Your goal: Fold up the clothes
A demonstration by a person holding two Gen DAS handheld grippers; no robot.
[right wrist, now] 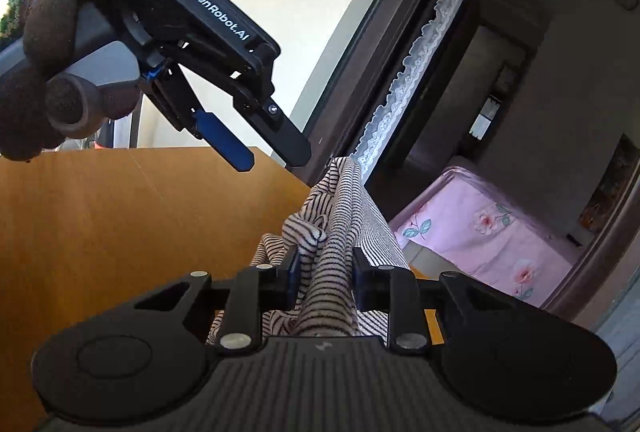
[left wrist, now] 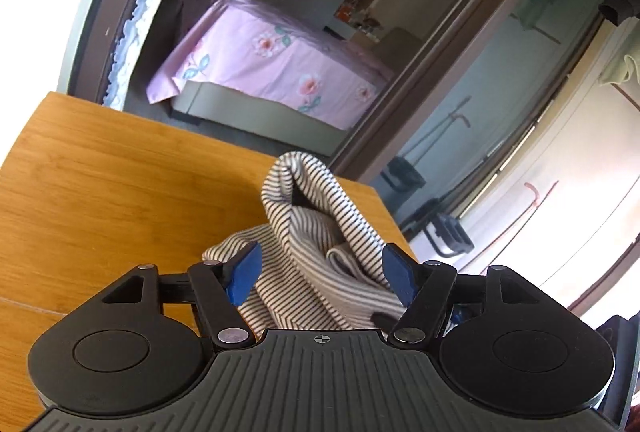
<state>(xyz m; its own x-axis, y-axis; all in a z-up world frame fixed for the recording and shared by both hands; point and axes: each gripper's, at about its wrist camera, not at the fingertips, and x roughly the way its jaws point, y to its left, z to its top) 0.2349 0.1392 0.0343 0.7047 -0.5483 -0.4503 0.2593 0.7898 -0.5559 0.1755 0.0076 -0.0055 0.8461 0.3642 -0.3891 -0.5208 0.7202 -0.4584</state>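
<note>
Right wrist view: your right gripper [right wrist: 325, 280] clamped on striped shirt [right wrist: 340, 216], bunched ridge running straight ahead from jaws, lifted at far table [right wrist: 120, 232] edge. Left gripper [right wrist: 276, 158] jaws spread, empty, above shirt's left side; nearer free cloth, so your next grab.

A cream knit garment with thin dark stripes [left wrist: 316, 256] lies crumpled at the far edge of the wooden tabletop. Seen from the left gripper [left wrist: 322, 274], it sits between and just ahead of the spread blue fingertips, one fold standing up in a hooded loop, the rest slumped in soft creases. In the right gripper [right wrist: 326, 278], a gathered ridge of the same cloth is pinched between the fingers, rising ahead as a taut, upright pleat.
</note>
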